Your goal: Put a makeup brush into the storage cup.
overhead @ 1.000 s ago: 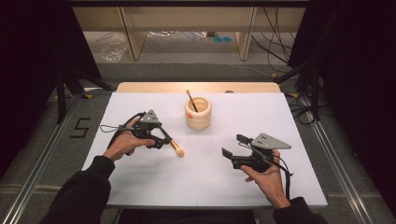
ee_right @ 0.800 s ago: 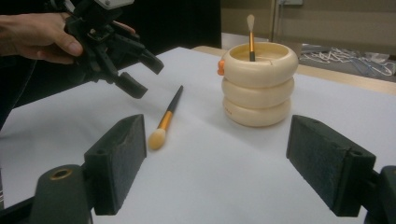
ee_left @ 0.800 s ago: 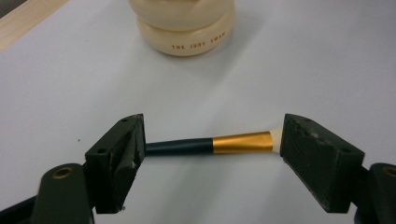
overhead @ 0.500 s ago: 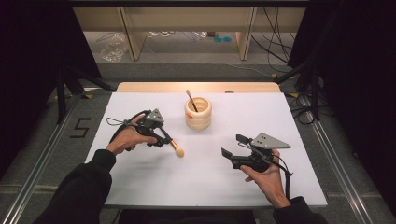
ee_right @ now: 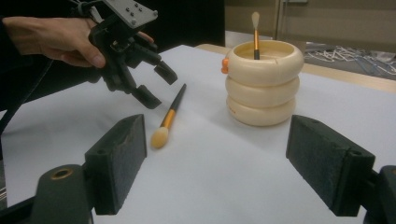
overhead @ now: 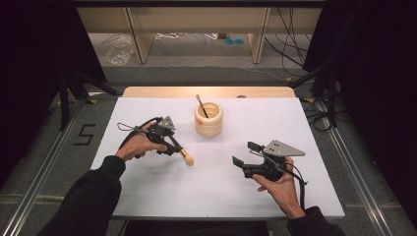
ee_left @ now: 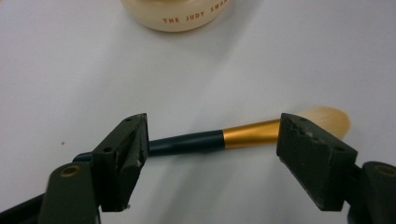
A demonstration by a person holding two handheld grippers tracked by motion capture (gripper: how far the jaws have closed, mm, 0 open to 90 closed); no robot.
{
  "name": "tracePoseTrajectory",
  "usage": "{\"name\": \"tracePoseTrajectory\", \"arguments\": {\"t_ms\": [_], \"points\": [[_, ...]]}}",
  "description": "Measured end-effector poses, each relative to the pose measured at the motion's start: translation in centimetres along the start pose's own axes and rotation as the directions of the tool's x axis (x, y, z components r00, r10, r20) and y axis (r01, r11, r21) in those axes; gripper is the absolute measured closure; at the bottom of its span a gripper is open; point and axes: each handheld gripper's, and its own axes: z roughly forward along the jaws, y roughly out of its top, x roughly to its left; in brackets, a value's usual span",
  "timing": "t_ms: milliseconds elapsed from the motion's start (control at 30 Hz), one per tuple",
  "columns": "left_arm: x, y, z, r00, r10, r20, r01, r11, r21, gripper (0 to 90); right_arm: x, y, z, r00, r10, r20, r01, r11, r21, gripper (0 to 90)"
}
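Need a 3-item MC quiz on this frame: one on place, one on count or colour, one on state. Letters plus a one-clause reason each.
1. Where does the makeup brush lie?
A. Inside the holder
B. Flat on the white table, left of the cream holder
C. In the right gripper

2. What colour is the band between the brush's dark handle and its bristles?
A. Gold
B. Red
C. White

3. How is the left gripper set?
A. Clamped on the holder
B. Shut, nothing near it
C. Open, with the brush between its jaws

Answers:
1 B: the high view shows it lying on the table, apart from the holder.
2 A: the left gripper view shows a gold band.
3 C: the pads stand clear of the brush, though the jaws have just been closing; the right gripper is open too, with nothing in it.
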Motion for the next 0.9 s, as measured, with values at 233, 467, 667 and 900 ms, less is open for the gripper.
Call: {"name": "tracePoseTrajectory", "arguments": {"t_ms": [233, 467, 667, 900], "points": [[0.1, 0.6, 0.0, 0.9988, 0.048, 0.011, -0.048, 0.998, 0.04, 26.2, 0.0, 0.0, 0.1, 1.0, -0.005, -0.007, 0.005, 1.0, 0.005, 21.6], [0.4, 1.3, 0.0, 0.998, 0.061, 0.017, -0.062, 0.9957, 0.069, 25.7, 0.0, 0.0, 0.1, 0.9999, -0.005, -0.013, 0.005, 1.0, 0.001, 21.7], [0.3, 1.1, 0.7, 0.9979, 0.043, 0.048, -0.046, 0.9971, 0.06, 27.2, 0.1, 0.0, 0.1, 0.9994, 0.021, -0.029, -0.021, 1.0, 0.008, 21.8], [0.4, 1.6, 0.8, 0.9947, 0.083, 0.06, -0.088, 0.9929, 0.08, 28.0, 0.0, 0.0, 0.2, 0.9999, -0.003, -0.016, 0.003, 1.0, 0.001, 21.9]]}}
